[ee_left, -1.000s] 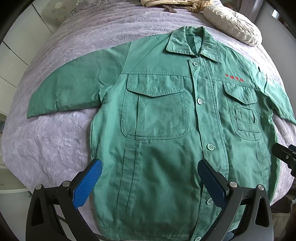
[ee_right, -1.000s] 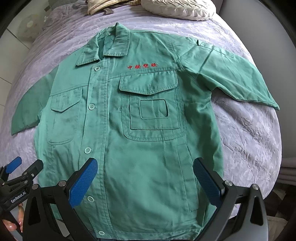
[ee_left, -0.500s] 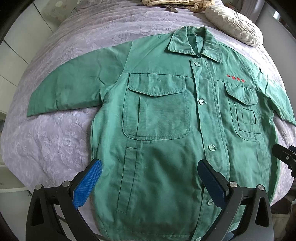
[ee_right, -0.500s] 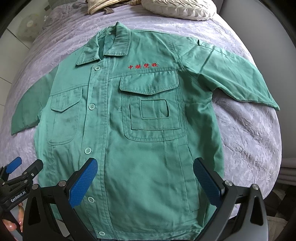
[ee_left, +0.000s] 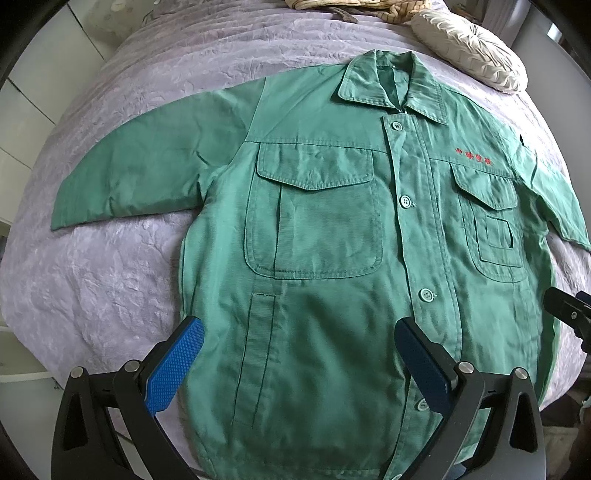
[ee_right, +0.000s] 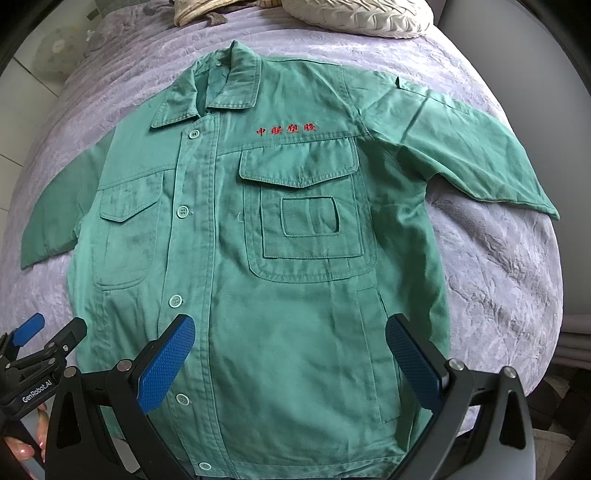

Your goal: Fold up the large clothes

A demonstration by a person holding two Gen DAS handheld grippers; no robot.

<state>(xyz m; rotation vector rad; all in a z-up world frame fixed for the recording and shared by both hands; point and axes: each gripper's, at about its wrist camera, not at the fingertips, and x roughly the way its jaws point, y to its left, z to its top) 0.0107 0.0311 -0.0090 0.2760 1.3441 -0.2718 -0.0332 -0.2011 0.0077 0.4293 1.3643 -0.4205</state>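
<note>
A green button-up work jacket (ee_left: pixel 332 240) (ee_right: pixel 280 258) lies flat, front up, on a lilac bedspread (ee_left: pixel 92 277), collar at the far end, both sleeves spread sideways. Red embroidered characters (ee_right: pixel 287 130) sit above one chest pocket. My left gripper (ee_left: pixel 299 332) hovers open above the lower hem area on the jacket's left half, nothing between its blue pads. My right gripper (ee_right: pixel 290 332) hovers open above the lower right half, empty too. The left gripper (ee_right: pixel 33 350) also shows at the right wrist view's left edge, held by a hand (ee_right: pixel 22 448).
A cream pleated cushion (ee_left: pixel 469 51) (ee_right: pixel 354 16) and a heap of beige cloth (ee_left: pixel 354 5) lie at the far end of the bed. The bedspread (ee_right: pixel 509 288) drops off near both sides. White cabinets (ee_left: pixel 22 110) stand to the left.
Both views have shifted very slightly; the jacket lies as before and both grippers stay open and empty.
</note>
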